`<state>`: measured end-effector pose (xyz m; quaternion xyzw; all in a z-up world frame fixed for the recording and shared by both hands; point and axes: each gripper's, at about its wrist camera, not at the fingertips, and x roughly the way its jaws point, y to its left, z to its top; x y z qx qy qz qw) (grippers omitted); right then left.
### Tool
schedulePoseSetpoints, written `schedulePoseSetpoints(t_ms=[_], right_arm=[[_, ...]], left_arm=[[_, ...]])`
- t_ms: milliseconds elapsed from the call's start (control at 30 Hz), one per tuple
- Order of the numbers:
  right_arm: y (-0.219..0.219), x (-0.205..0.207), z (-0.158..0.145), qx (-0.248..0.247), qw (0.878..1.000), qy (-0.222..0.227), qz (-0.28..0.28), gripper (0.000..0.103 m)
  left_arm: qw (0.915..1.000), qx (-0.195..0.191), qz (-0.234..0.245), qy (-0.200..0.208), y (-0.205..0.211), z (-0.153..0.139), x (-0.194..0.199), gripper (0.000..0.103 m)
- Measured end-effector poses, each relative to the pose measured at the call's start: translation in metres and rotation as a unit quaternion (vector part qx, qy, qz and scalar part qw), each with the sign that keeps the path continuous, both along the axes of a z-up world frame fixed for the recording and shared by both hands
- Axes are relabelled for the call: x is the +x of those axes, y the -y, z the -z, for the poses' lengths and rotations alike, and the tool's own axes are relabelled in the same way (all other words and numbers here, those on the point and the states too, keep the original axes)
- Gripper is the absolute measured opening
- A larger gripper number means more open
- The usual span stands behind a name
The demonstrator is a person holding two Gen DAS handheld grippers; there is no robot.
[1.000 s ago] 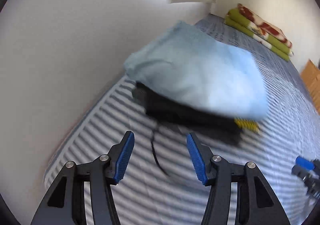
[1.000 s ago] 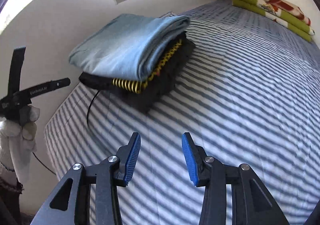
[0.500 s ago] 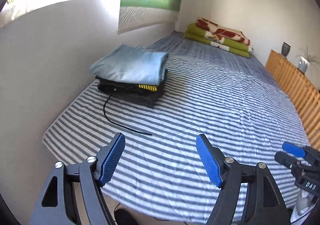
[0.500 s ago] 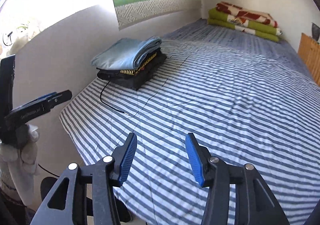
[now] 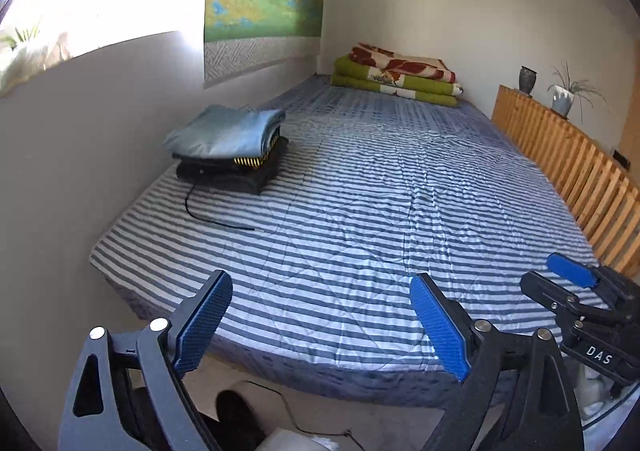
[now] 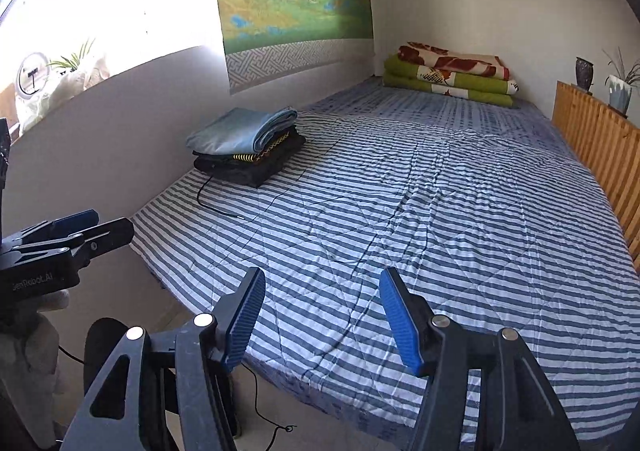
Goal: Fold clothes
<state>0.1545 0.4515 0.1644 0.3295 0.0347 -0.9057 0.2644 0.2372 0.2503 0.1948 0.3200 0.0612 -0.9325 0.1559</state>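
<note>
Striped bed (image 5: pixel 360 211) beside white wall; folded clothes (image 5: pixel 228 143) stacked near wall; left tongs (image 5: pixel 320 327), right tongs (image 6: pixel 322 321) just widened, nothing between.

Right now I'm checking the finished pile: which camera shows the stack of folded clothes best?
The right wrist view: the stack of folded clothes sits slightly nearer, showing the blue top layer, yellow-patterned middle and black bottom. The left wrist view shows the same stack a little smaller, with its layers less distinct.
</note>
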Motion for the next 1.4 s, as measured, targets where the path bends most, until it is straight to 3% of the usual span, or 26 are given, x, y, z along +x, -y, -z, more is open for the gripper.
schedulePoseSetpoints(t_ms=[133,267,367,600,1400], right_arm=[[-0.001,0.008,0.005,0.021,1.0,-0.005,0.005,0.058],[0.004,0.007,0.017,0.014,1.0,0.007,0.011,0.058],[0.013,0.004,0.033,0.019,1.0,0.023,0.006,0.058],[0.028,0.006,0.048,0.036,0.999,0.023,0.003,0.058],[0.021,0.007,0.048,0.038,0.999,0.012,0.024,0.059]], left_arm=[[0.9996,0.027,0.013,0.0,-0.009,0.001,0.011,0.097],[0.9999,0.007,0.0,0.009,-0.007,0.013,0.011,0.097],[0.9992,0.028,-0.009,0.028,0.007,0.03,0.01,0.097],[0.9972,0.03,-0.033,0.06,0.027,0.057,0.011,0.097],[0.9977,0.024,-0.026,0.058,0.038,0.064,0.006,0.097]])
